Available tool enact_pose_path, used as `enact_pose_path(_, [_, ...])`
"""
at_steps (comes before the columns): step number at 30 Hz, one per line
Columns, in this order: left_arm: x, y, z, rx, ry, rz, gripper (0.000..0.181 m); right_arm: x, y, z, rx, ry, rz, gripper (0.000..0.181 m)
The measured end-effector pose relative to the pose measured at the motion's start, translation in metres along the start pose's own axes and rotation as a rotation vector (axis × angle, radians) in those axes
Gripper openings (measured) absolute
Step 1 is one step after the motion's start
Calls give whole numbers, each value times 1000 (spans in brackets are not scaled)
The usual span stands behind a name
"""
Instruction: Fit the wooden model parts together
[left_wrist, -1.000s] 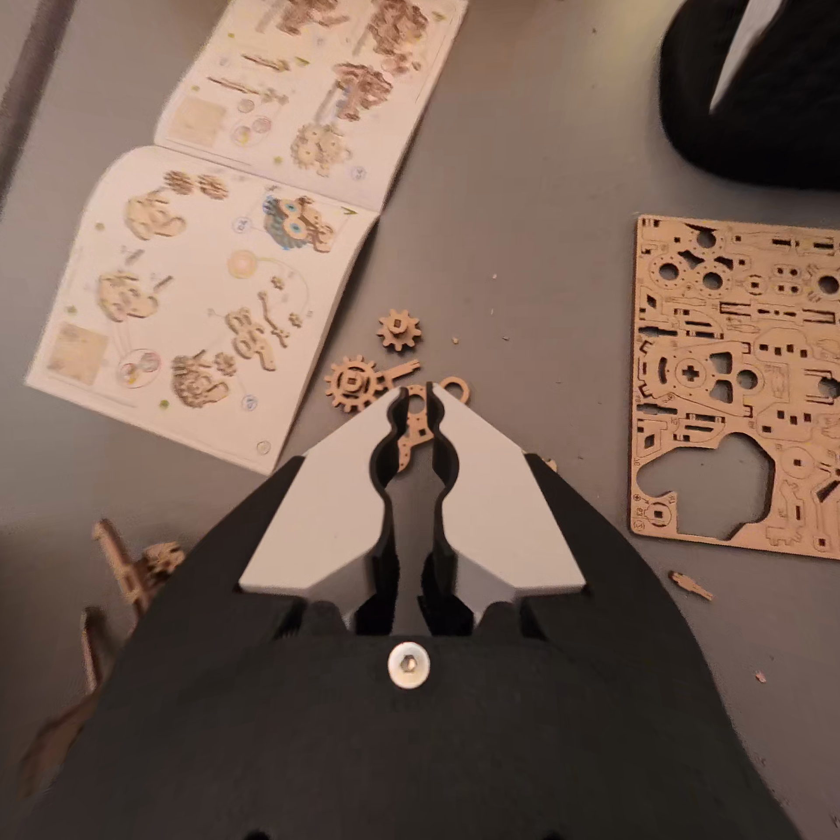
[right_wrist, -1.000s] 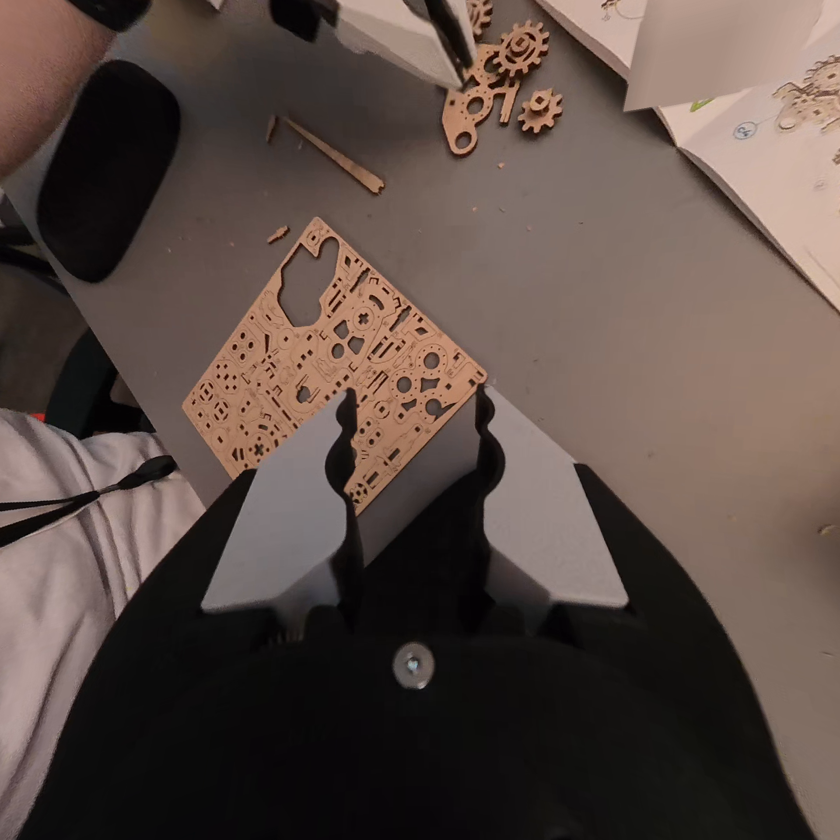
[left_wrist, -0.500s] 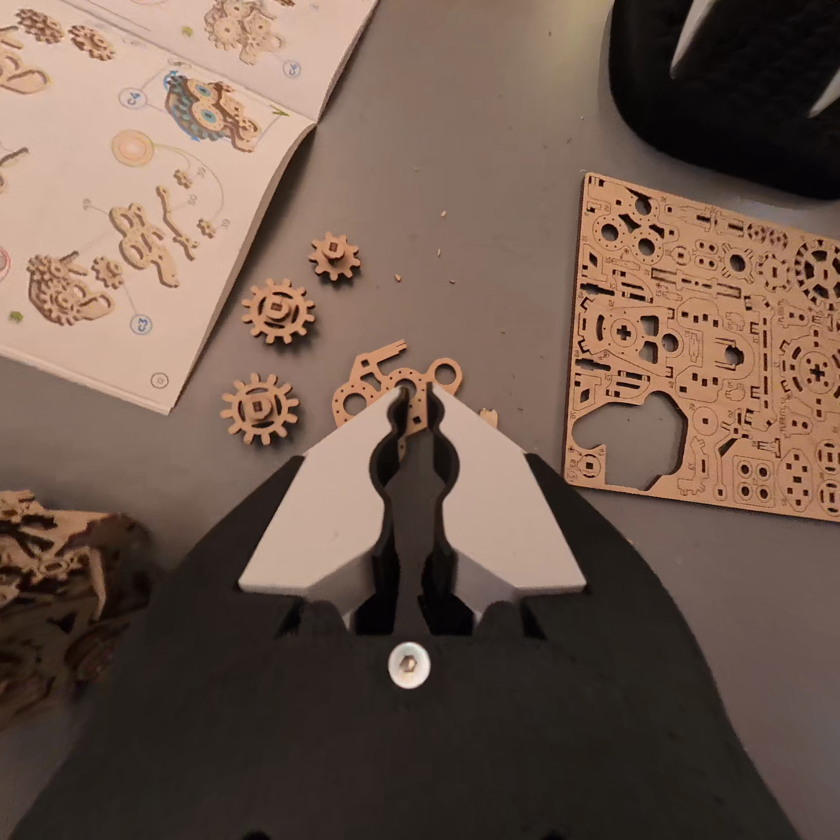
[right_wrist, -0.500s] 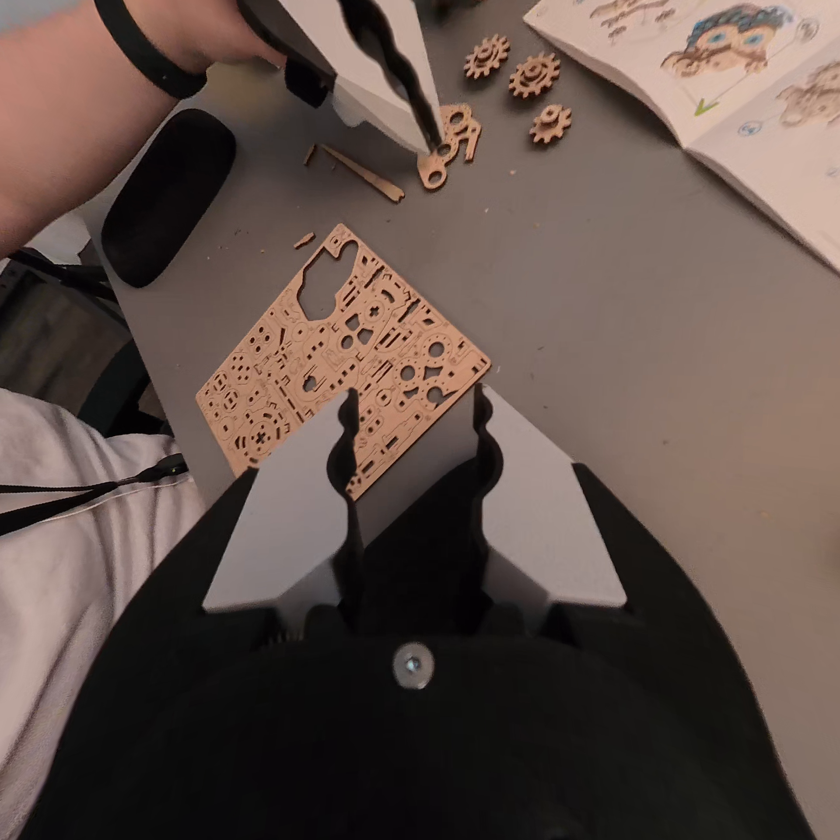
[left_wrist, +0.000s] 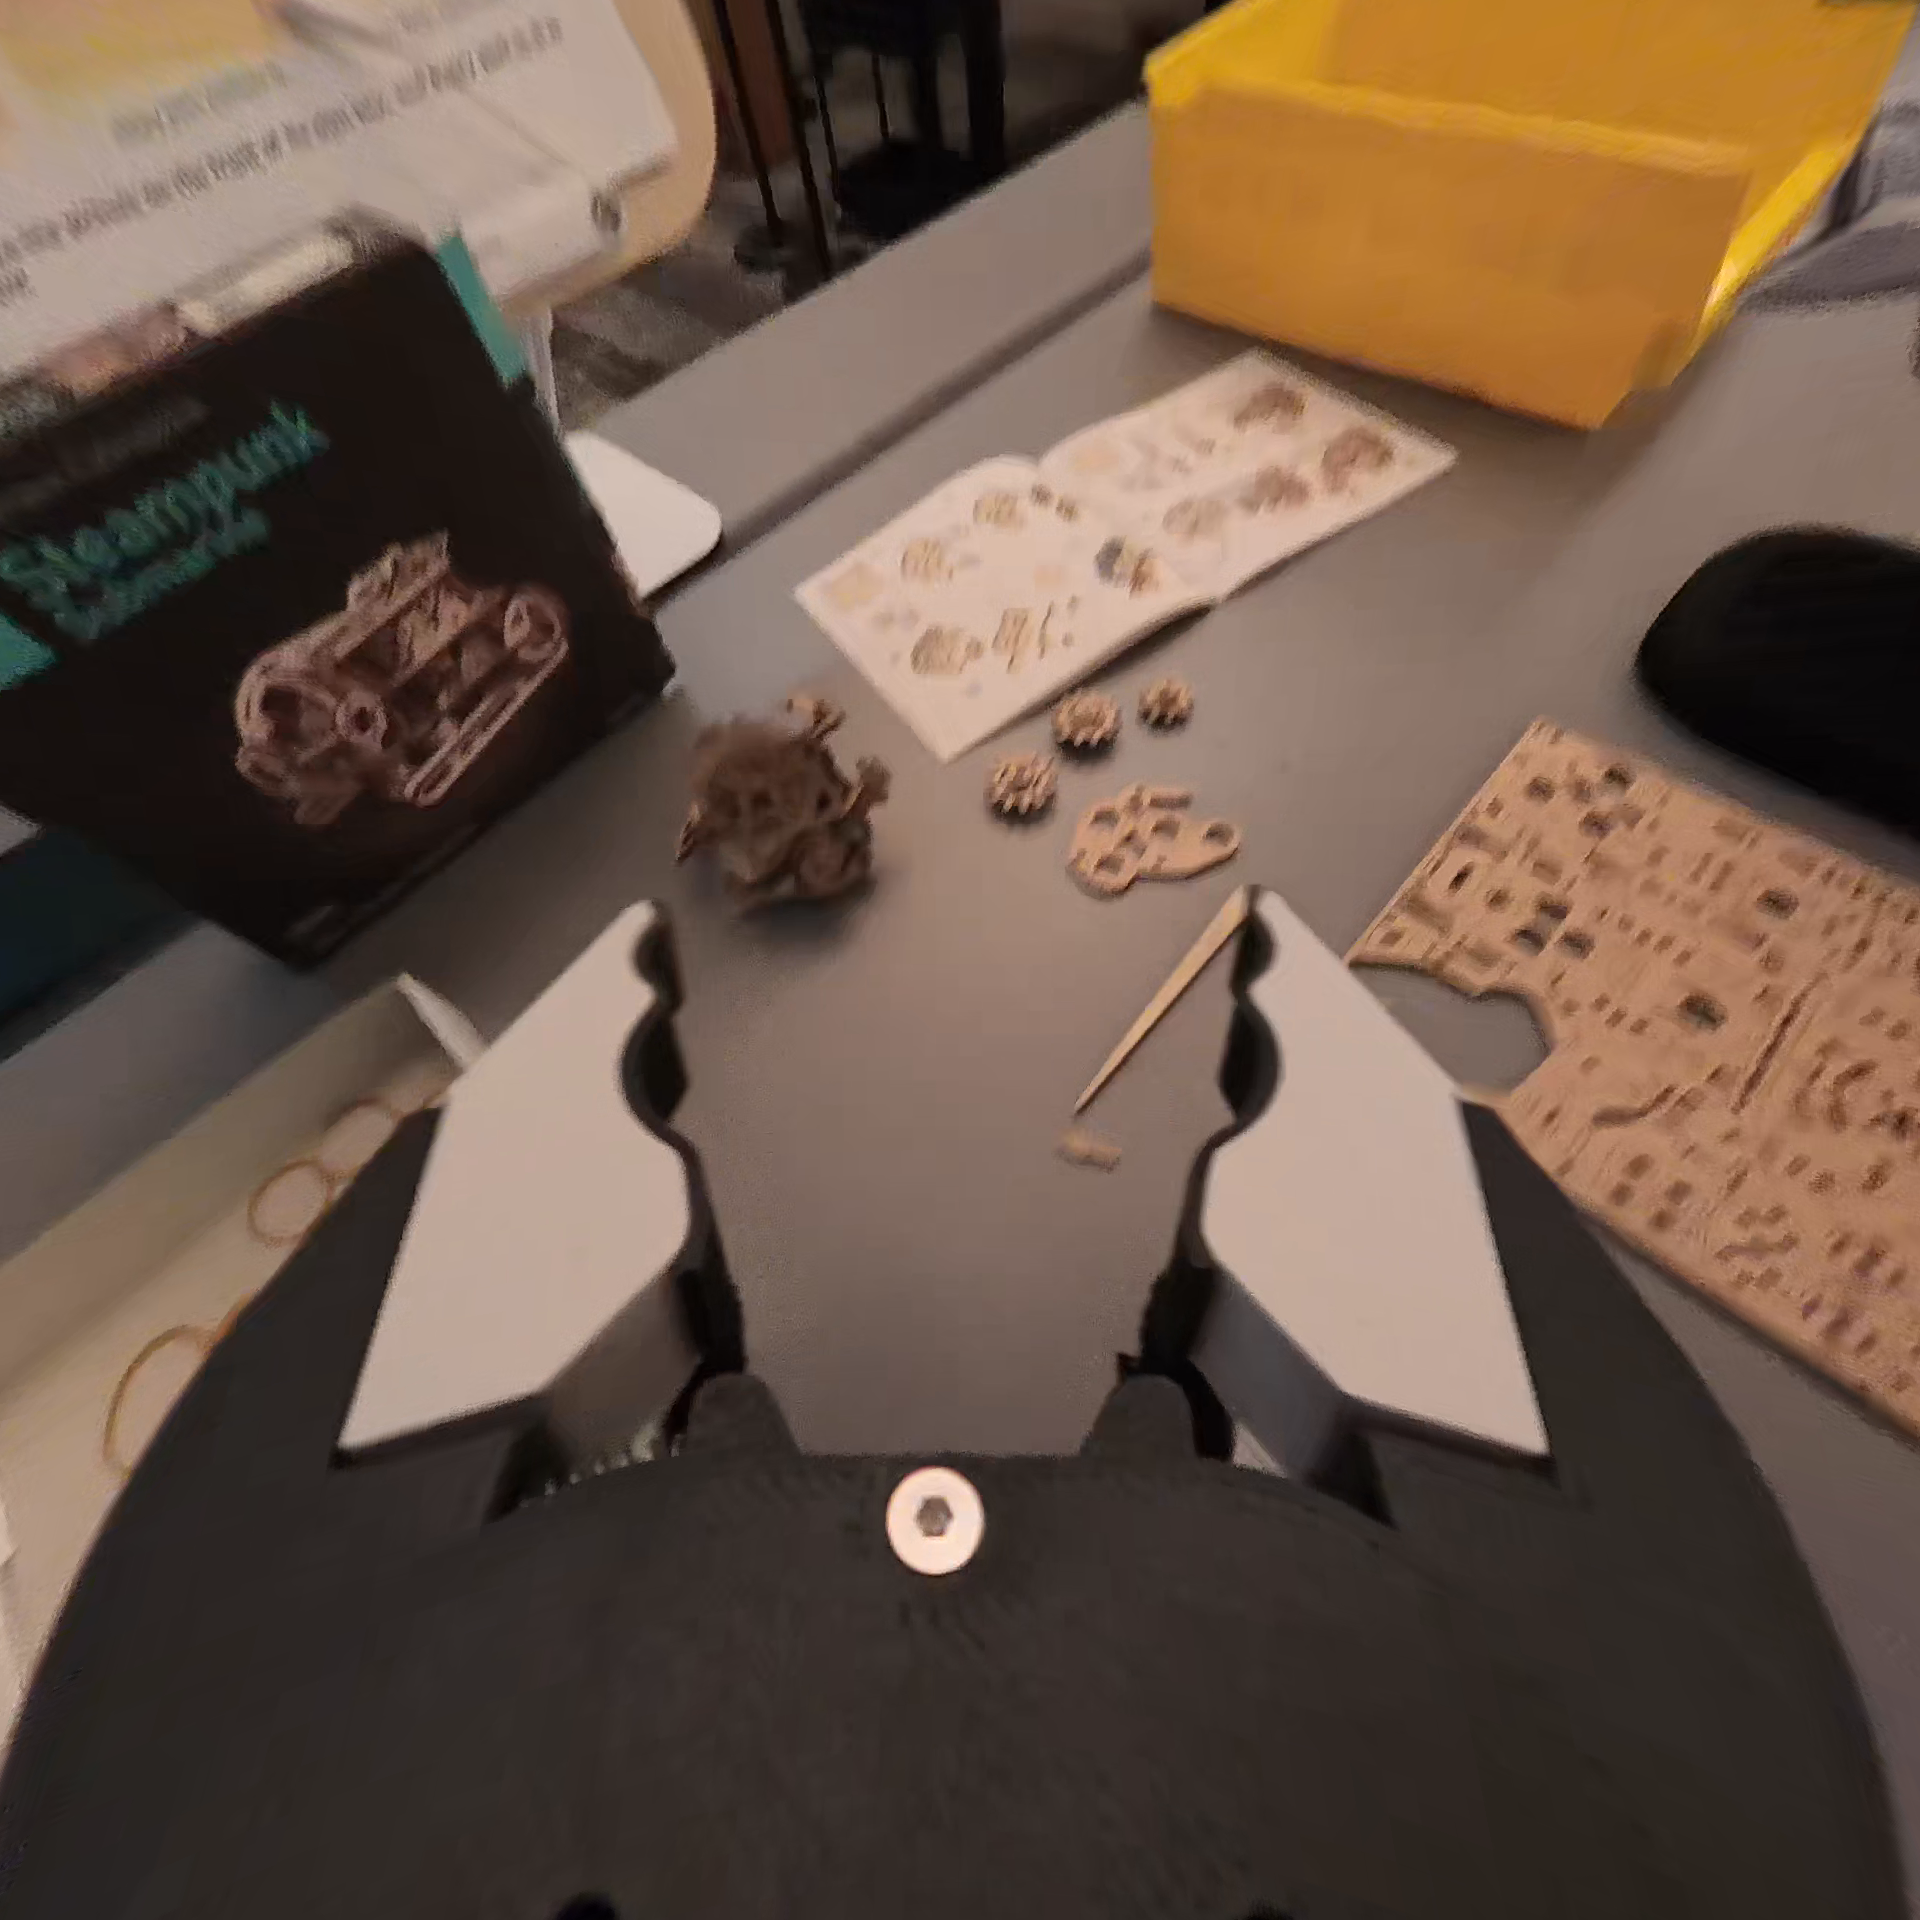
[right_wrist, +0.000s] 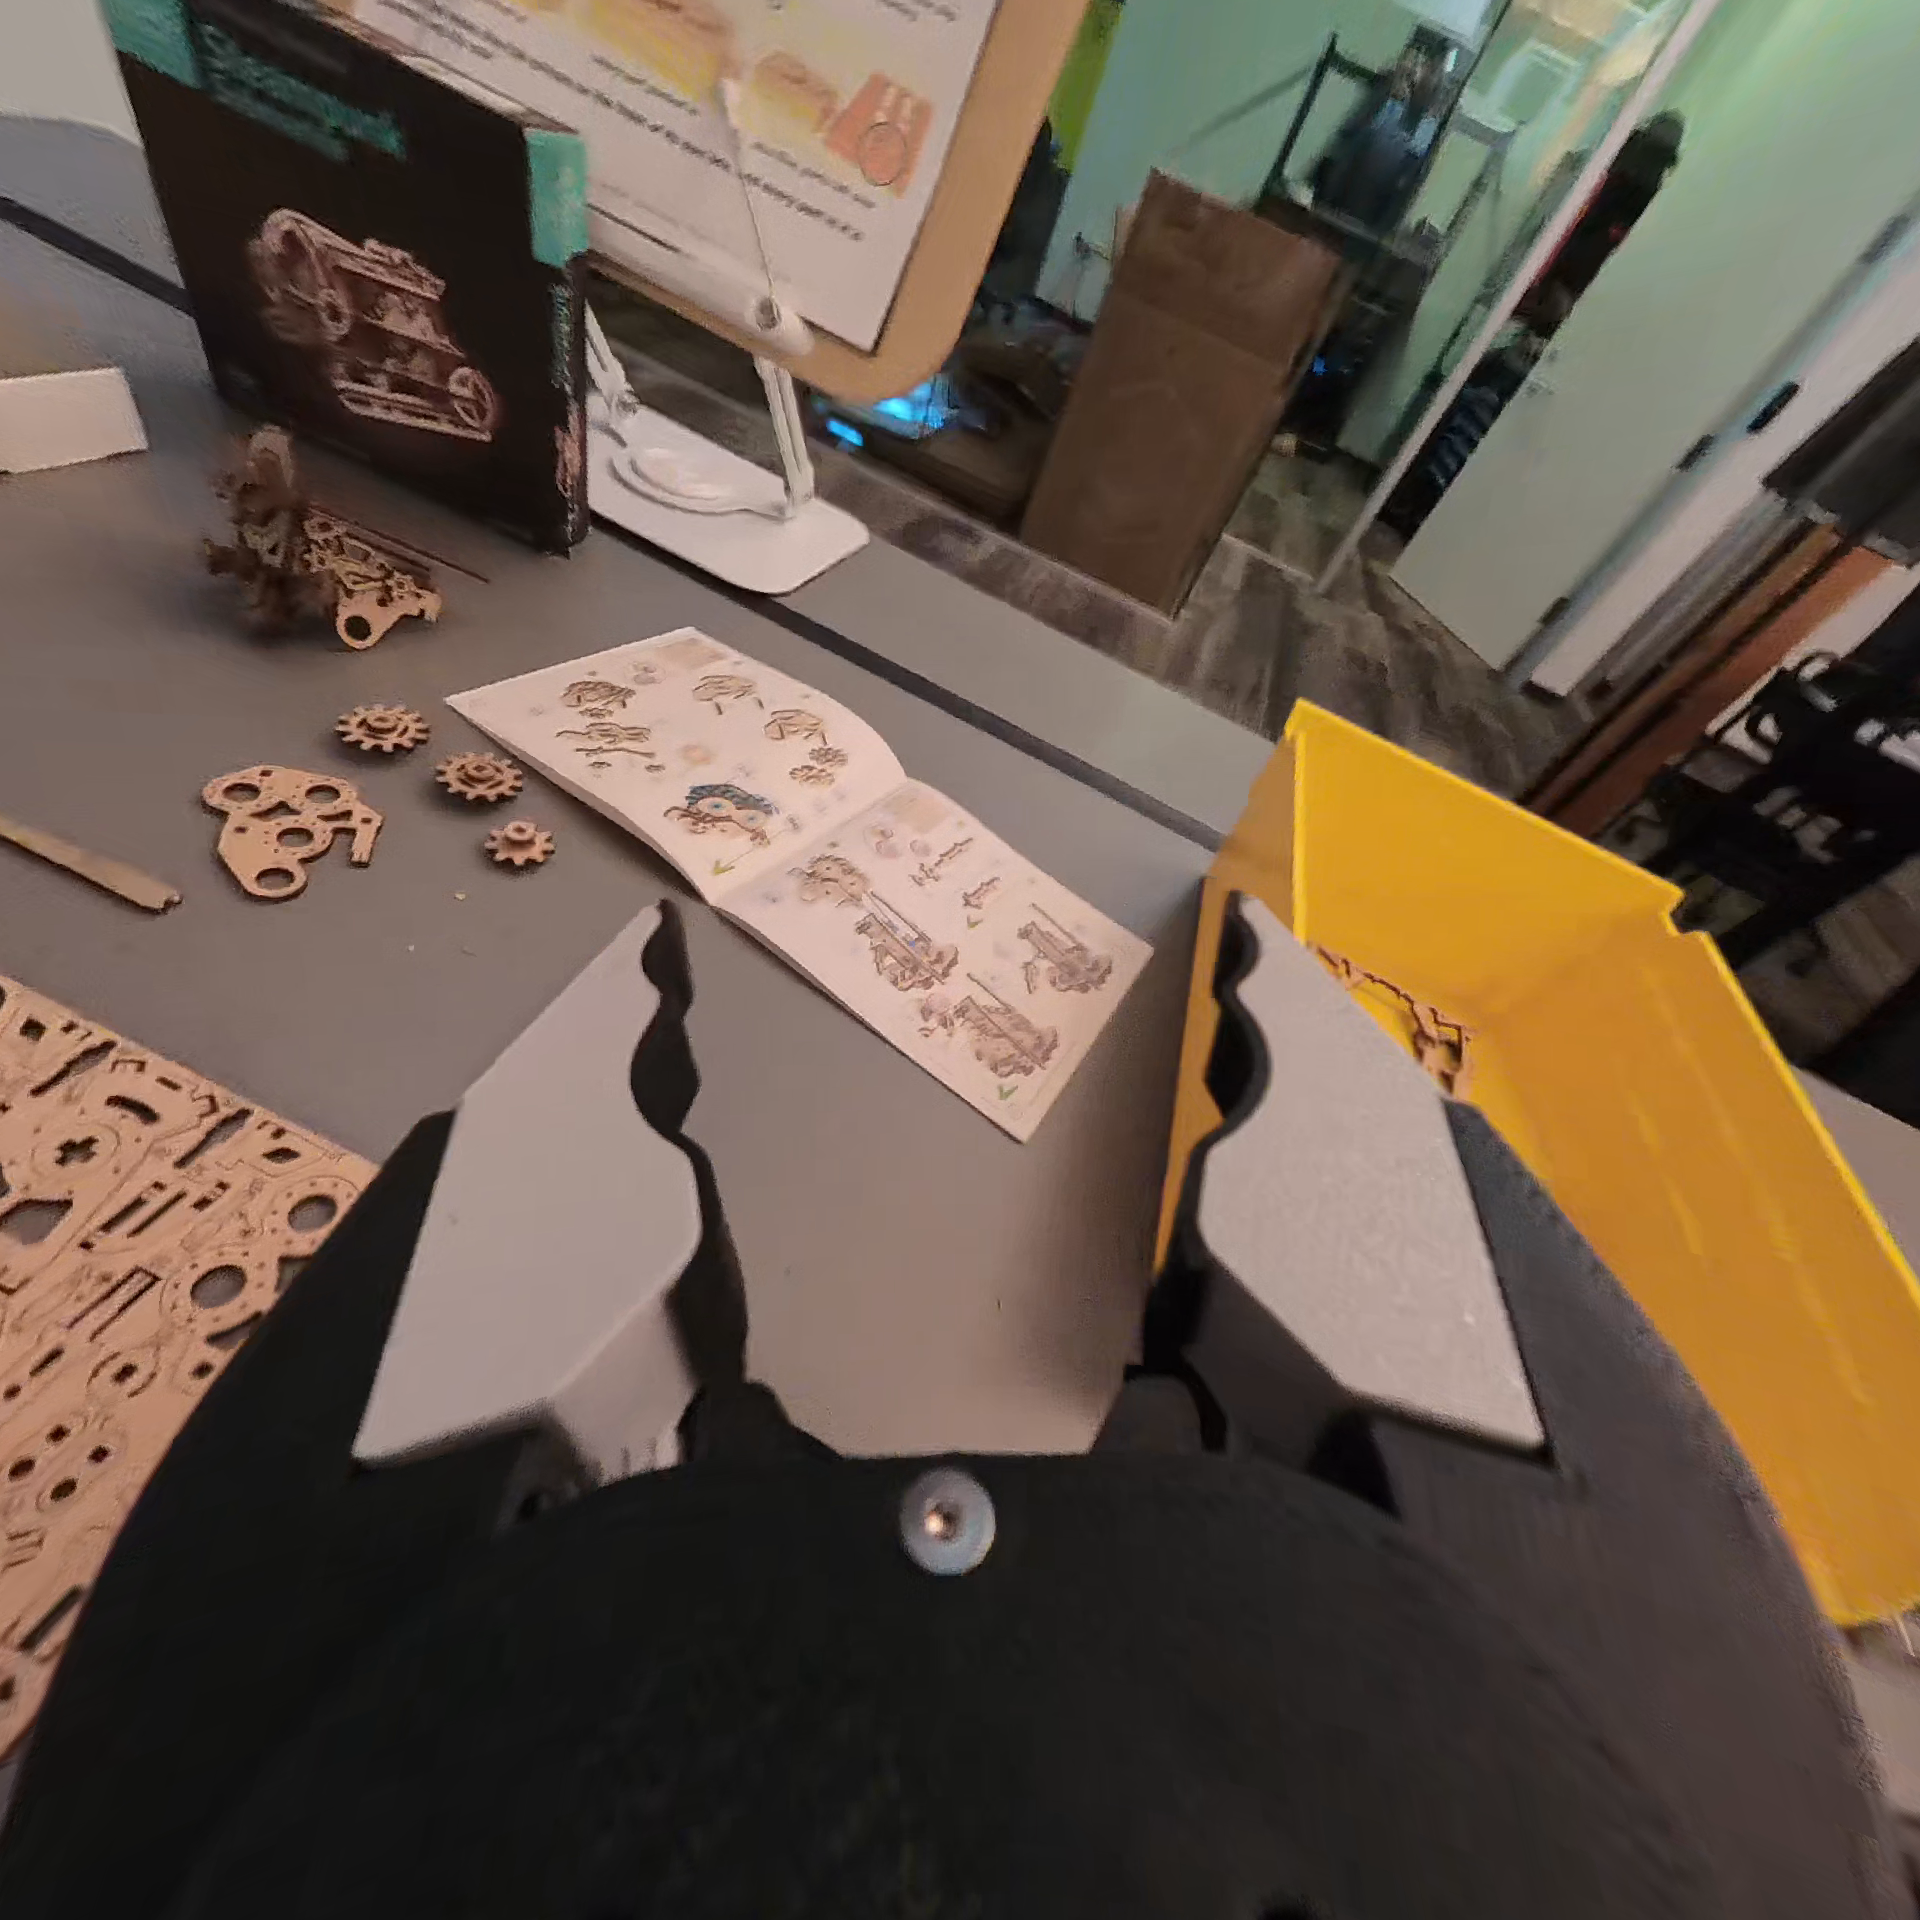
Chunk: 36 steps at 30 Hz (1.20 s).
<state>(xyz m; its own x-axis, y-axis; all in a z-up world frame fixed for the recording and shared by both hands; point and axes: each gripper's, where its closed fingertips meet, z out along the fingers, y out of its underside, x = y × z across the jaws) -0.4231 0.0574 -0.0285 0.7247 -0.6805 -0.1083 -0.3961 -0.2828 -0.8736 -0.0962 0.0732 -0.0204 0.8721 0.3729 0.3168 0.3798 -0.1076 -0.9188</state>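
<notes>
A flat wooden plate with holes (left_wrist: 1148, 840) lies on the grey table (left_wrist: 935, 1091), with three small gears (left_wrist: 1086, 719) beside it. It also shows in the right wrist view (right_wrist: 286, 828), with the gears (right_wrist: 478, 775) to its right. A part-built wooden model (left_wrist: 784, 816) stands to the left; the right wrist view (right_wrist: 301, 561) shows it too. A laser-cut parts sheet (left_wrist: 1683, 1049) lies at right. My left gripper (left_wrist: 951, 914) is open and empty, raised above the table. My right gripper (right_wrist: 951, 914) is open and empty, raised too.
An open instruction booklet (left_wrist: 1122, 545) lies behind the gears. A dark kit box (left_wrist: 281, 623) stands at left. A yellow bin (right_wrist: 1538, 1060) holding wooden scrap sits at right. A thin wooden stick (left_wrist: 1164, 1013) and a black pad (left_wrist: 1797, 665) lie near the sheet. Rubber bands (left_wrist: 291, 1195) lie at left. My right tips are about 25 cm from the thin wooden stick (left_wrist: 1164, 1013), my left tips only 12 cm.
My left gripper opened, let go of the holed plate, and pulled up and back. My right gripper also rose and tilted up from the parts sheet toward the booklet and bin.
</notes>
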Motion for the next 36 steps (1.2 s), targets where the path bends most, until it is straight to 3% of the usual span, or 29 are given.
enact_pose_path(3, [45, -42, 25, 56, 85, -60, 124, 12, 8, 0, -155, 19, 95, 130])
enact_pose_path(6, [98, -54, 78, -29, 139, -65, 134, 25, 32, -19, -255, 53, 238, 139])
enact_pose_path(11, [161, -35, 176, -191, 119, -123, 150, 64, 97, -57, -321, 241, 529, 144])
enact_pose_path(16, [195, -20, 235, -292, 97, -153, 150, 80, 163, -53, -491, 300, 703, 151])
enact_pose_path(20, [199, -18, 262, -303, 45, -206, 152, 102, 194, -51, -583, 430, 673, 151])
enact_pose_path(24, [196, -13, 281, -317, -26, -176, 152, 99, 217, -45, -684, 451, 642, 152])
enact_pose_path(28, [196, -11, 288, -333, -90, -167, 157, 108, 218, -41, -596, 493, 654, 152])
enact_pose_path(36, [196, -12, 291, -371, -128, -204, 158, 107, 218, -42, -599, 496, 652, 152])
